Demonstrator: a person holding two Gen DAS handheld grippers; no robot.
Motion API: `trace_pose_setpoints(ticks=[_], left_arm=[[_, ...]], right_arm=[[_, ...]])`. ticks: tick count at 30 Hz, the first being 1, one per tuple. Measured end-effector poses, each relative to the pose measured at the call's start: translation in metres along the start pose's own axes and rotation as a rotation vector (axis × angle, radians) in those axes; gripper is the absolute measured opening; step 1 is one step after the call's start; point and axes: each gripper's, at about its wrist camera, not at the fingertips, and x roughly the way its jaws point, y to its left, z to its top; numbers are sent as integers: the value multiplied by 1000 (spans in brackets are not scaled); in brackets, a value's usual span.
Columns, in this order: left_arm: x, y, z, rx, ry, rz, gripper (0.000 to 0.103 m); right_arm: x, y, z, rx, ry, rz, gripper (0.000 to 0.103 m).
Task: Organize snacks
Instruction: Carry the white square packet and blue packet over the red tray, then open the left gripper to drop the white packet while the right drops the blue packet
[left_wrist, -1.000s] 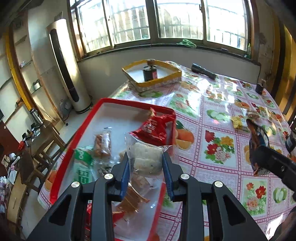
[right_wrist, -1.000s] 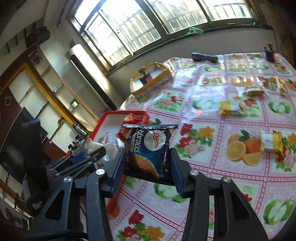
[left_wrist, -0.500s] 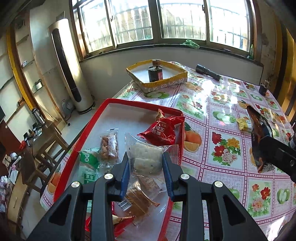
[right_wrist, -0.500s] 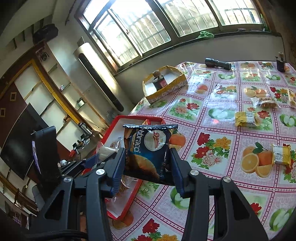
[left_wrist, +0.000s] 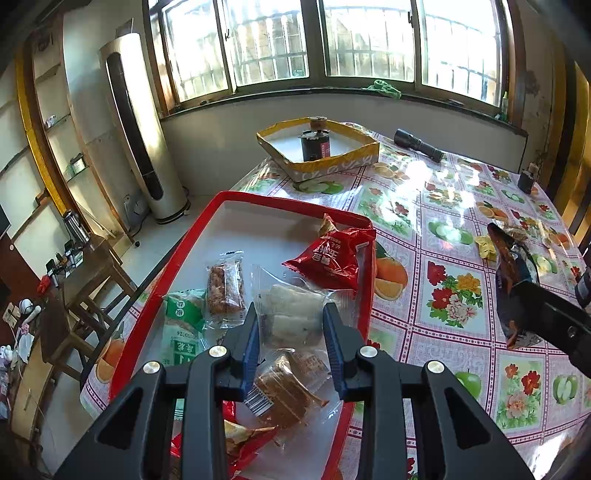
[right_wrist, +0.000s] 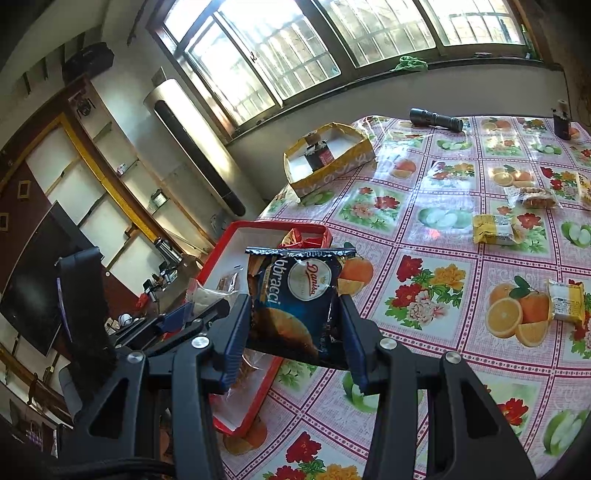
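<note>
Squeezing a clear packet of pale cake (left_wrist: 291, 314), the left gripper (left_wrist: 291, 334) hangs over the near part of the red tray (left_wrist: 295, 201). Its jaws are closing, and the blue pads (left_wrist: 252, 338) press on both sides of the wrapper.

The right gripper (right_wrist: 293, 325) is clamped on a dark blue snack bag (right_wrist: 295, 295). That bag stands up between the jaws, above the tablecloth (right_wrist: 424, 258), just right of the tray's right rim.

Next, I think, both snacks should go down in the tray. The tray already holds a red packet (left_wrist: 330, 258) at its far right, a small bar in clear wrap (left_wrist: 225, 288), a green and white packet (left_wrist: 183, 325) on the left, and a brown cake packet (left_wrist: 288, 387) near the gripper. The far left part of the tray looks bare, so that is a good spot.

Go slowly. The clear packet looks soft, so a hard squeeze could squash the cake. Lower it until it rests flat, then let the jaws part. Keep the two grippers from bumping, because they are close together. Bring the blue bag over the red rim, not into it.

More snacks lie far to the right on the tablecloth: a yellow packet (right_wrist: 493, 230), a second yellow packet (right_wrist: 565, 301) and a clear packet of brown bites (right_wrist: 533, 197). They still need picking up.
</note>
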Motion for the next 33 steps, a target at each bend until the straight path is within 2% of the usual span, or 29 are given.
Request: trace_pose_setpoints(ticks=[2,3,8,15,24,30,33], left_arm=[[0,2,0,-5,12,-14,5],[1,2,0,-7,16,-15,3],[6,9,-2,-14,21,-12,2],[26,34,-4,-65,68,9,0],[49,65,-14,-136,168,14,0],[47,74,-18,-164,196,8,2],[43,79,-17,-183,195,7,23]], right_arm=[[1,2,-1,-4,1,-2,49],[1,2,-1,-5,3,-2,49],[10,5,-4,-16,24,-1,49],[47,7,-8,-27,104,20,49],[109,33,-10,-97,208,62,49],[135,36,-16,-103,254,68,49],[139,31,-16,-83,259,73,52]])
